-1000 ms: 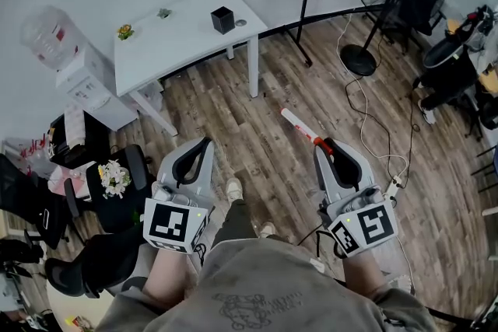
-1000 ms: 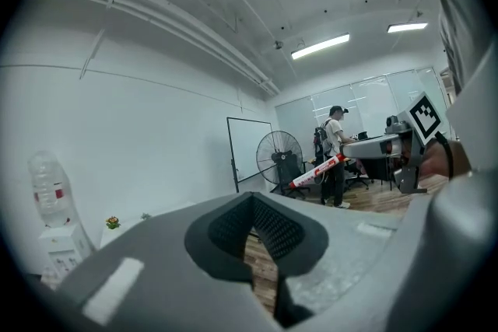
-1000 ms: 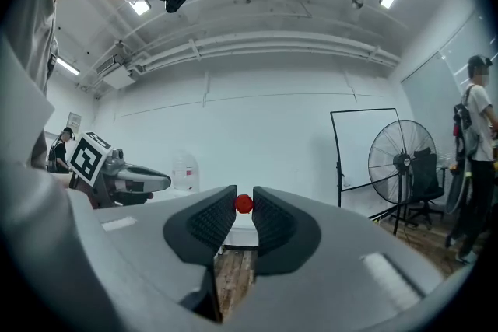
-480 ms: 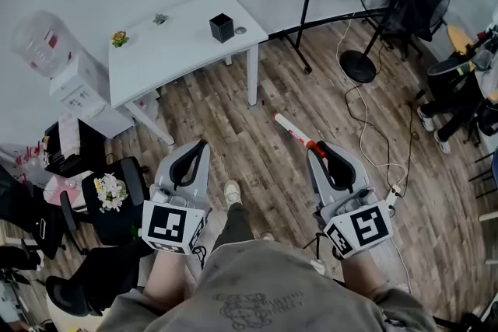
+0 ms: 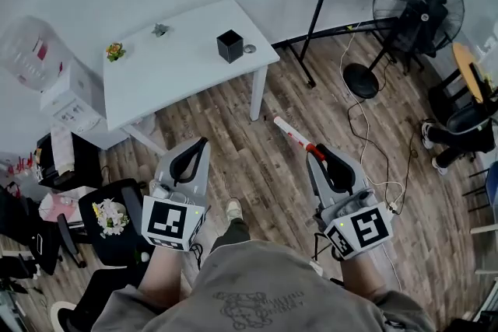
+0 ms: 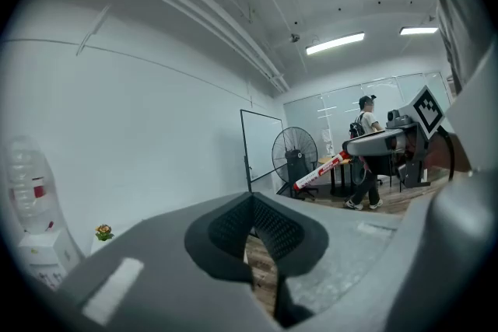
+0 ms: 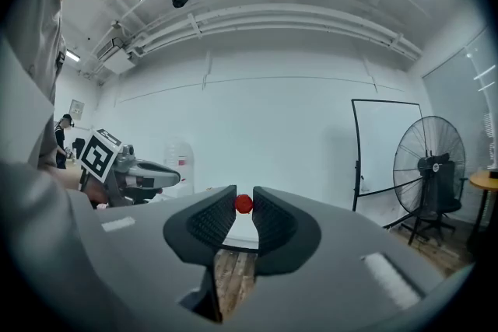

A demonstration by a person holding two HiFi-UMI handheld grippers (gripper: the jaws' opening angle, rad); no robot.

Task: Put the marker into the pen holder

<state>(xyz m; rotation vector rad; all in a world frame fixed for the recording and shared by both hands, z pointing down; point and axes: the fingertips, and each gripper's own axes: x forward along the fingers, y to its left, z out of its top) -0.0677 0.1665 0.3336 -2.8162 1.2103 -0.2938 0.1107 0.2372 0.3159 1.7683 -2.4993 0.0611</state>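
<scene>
The marker (image 5: pixel 292 135) is white and red, the pen holder (image 5: pixel 230 45) black, the table (image 5: pixel 175 72) white.

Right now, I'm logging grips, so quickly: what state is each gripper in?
Left gripper: shut, nothing between its jaws.
Right gripper: shut on the marker.

White table (image 5: pixel 167 66), wood floor (image 5: pixel 257 159), fan (image 5: pixel 416 0)

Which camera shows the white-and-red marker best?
The head view: the white-and-red marker shows along its length, sticking out of the right gripper. The left gripper view shows the marker small, from the side. The right gripper view shows only its round red end between the jaws.
</scene>
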